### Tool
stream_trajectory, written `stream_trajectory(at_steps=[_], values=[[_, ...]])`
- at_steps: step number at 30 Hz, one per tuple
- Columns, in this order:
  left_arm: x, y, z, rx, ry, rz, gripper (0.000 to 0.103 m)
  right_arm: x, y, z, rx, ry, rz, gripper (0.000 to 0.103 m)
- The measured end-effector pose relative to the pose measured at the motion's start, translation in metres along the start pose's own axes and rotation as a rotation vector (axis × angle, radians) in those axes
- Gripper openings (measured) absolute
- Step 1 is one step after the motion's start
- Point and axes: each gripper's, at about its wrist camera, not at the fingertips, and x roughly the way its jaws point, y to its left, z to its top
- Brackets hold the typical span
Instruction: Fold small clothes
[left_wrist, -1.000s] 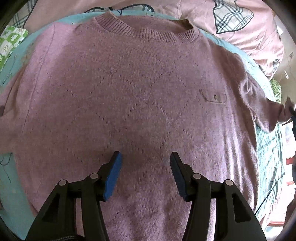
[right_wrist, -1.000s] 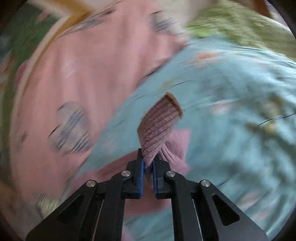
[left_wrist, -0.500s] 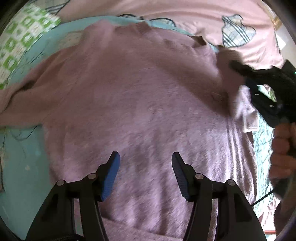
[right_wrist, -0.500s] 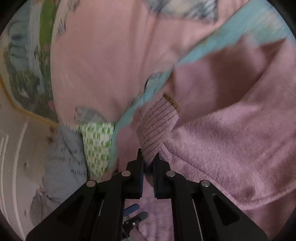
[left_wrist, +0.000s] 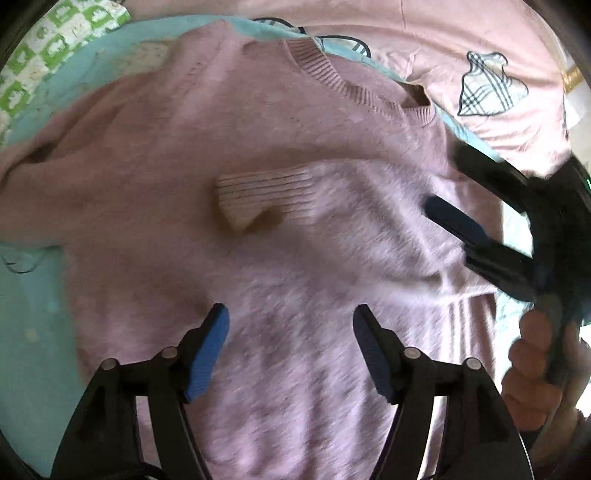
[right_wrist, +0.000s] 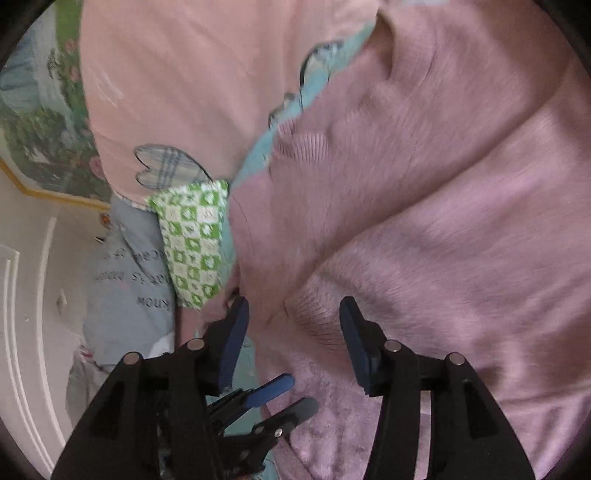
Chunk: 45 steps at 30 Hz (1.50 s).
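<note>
A pink knit sweater (left_wrist: 280, 177) lies flat on a light blue sheet (left_wrist: 33, 332). Its right sleeve is folded across the chest, with the ribbed cuff (left_wrist: 258, 195) resting near the middle. My left gripper (left_wrist: 291, 343) is open and empty above the sweater's lower body. My right gripper (right_wrist: 293, 339) is open and empty just above the cuff (right_wrist: 314, 325); it also shows at the right of the left wrist view (left_wrist: 454, 192). The left gripper's fingers (right_wrist: 269, 391) show low in the right wrist view.
A pink quilt with plaid patches (left_wrist: 484, 85) lies beyond the collar. A green checked cloth (right_wrist: 192, 243) and a grey printed cloth (right_wrist: 129, 280) sit at the sheet's far left edge. A white wall panel (right_wrist: 26, 295) stands beyond them.
My right gripper carried the sleeve cuff over the sweater's chest, opened and let it go. The cuff now lies on the sweater. My left gripper stayed open above the hem.
</note>
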Motion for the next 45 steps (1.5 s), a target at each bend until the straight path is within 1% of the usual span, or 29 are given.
stream_trajectory(at_steps=[2,4,6,10,11,12,13,14,15,16,17,19,21,22,23,25,27,28,31,34,37,38,39,41,42,43,45], values=[[0.010,-0.004,0.009,-0.052,0.027,-0.027,0.076,-0.019,-0.001,0.002,-0.001,-0.041,-0.011,0.052],[0.022,-0.003,0.018,-0.124,0.052,-0.058,0.077,-0.045,-0.008,0.002,-0.001,-0.085,-0.034,0.052],[0.029,0.000,0.024,-0.189,0.053,-0.059,0.078,-0.065,-0.015,0.002,0.003,-0.108,-0.052,0.052],[0.030,0.011,0.034,-0.288,-0.012,-0.072,0.078,-0.107,-0.034,-0.003,0.031,-0.185,-0.101,0.052],[0.030,0.014,0.037,-0.304,-0.032,-0.078,0.075,-0.112,-0.037,-0.004,0.041,-0.198,-0.106,0.052],[0.030,0.016,0.039,-0.307,-0.051,-0.079,0.065,-0.119,-0.041,-0.005,0.058,-0.215,-0.112,0.052],[0.029,0.016,0.043,-0.286,-0.075,-0.070,0.050,-0.127,-0.048,-0.006,0.079,-0.235,-0.116,0.052],[0.031,0.014,0.048,-0.245,-0.084,-0.062,0.001,-0.128,-0.047,-0.006,0.086,-0.243,-0.119,0.052],[0.031,0.012,0.052,-0.210,-0.073,-0.072,0.004,-0.132,-0.050,-0.006,0.095,-0.254,-0.125,0.052],[0.025,0.012,0.055,-0.188,-0.083,-0.102,0.004,-0.136,-0.053,-0.004,0.103,-0.267,-0.139,0.052],[0.012,0.010,0.057,-0.162,-0.120,-0.121,0.004,-0.143,-0.057,-0.003,0.107,-0.272,-0.146,0.052],[-0.027,0.009,0.059,-0.089,-0.240,-0.147,0.004,-0.152,-0.060,0.001,0.113,-0.298,-0.164,0.052],[-0.044,0.019,0.059,-0.068,-0.284,-0.115,0.004,-0.161,-0.061,0.004,0.106,-0.327,-0.189,0.052],[-0.047,0.030,0.059,-0.062,-0.287,-0.083,0.004,-0.166,-0.062,0.006,0.102,-0.345,-0.206,0.052],[-0.044,0.045,0.059,-0.069,-0.271,-0.044,0.003,-0.171,-0.065,0.009,0.102,-0.360,-0.225,0.052],[-0.036,0.074,0.059,-0.118,-0.244,-0.002,0.004,-0.174,-0.075,0.015,0.125,-0.364,-0.254,0.052],[-0.034,0.089,0.057,-0.151,-0.235,0.010,0.004,-0.177,-0.083,0.020,0.144,-0.361,-0.271,0.052],[-0.034,0.094,0.057,-0.168,-0.230,-0.009,0.004,-0.175,-0.087,0.024,0.144,-0.358,-0.288,0.052],[-0.035,0.094,0.054,-0.164,-0.227,-0.025,0.004,-0.165,-0.093,0.038,0.131,-0.330,-0.322,0.052],[-0.029,0.088,0.055,-0.133,-0.210,-0.013,0.004,-0.147,-0.103,0.056,0.136,-0.287,-0.332,0.053],[-0.026,0.085,0.052,-0.105,-0.201,0.000,0.004,-0.134,-0.105,0.070,0.091,-0.279,-0.342,0.052],[-0.025,0.083,0.051,-0.092,-0.199,0.003,0.004,-0.129,-0.104,0.075,0.066,-0.268,-0.352,0.043],[-0.019,0.076,0.053,-0.085,-0.196,0.005,0.004,-0.124,-0.103,0.079,0.040,-0.247,-0.354,0.010],[-0.016,0.067,0.055,-0.072,-0.191,-0.013,0.004,-0.121,-0.100,0.090,0.014,-0.206,-0.372,0.008],[-0.013,0.061,0.057,-0.066,-0.190,-0.025,0.004,-0.126,-0.096,0.094,-0.012,-0.217,-0.399,0.008],[-0.010,0.053,0.060,-0.051,-0.188,-0.048,0.004,-0.136,-0.088,0.102,-0.058,-0.244,-0.444,0.007],[-0.005,0.039,0.062,-0.025,-0.187,-0.076,0.004,-0.156,-0.084,0.117,-0.093,-0.286,-0.509,0.007]])
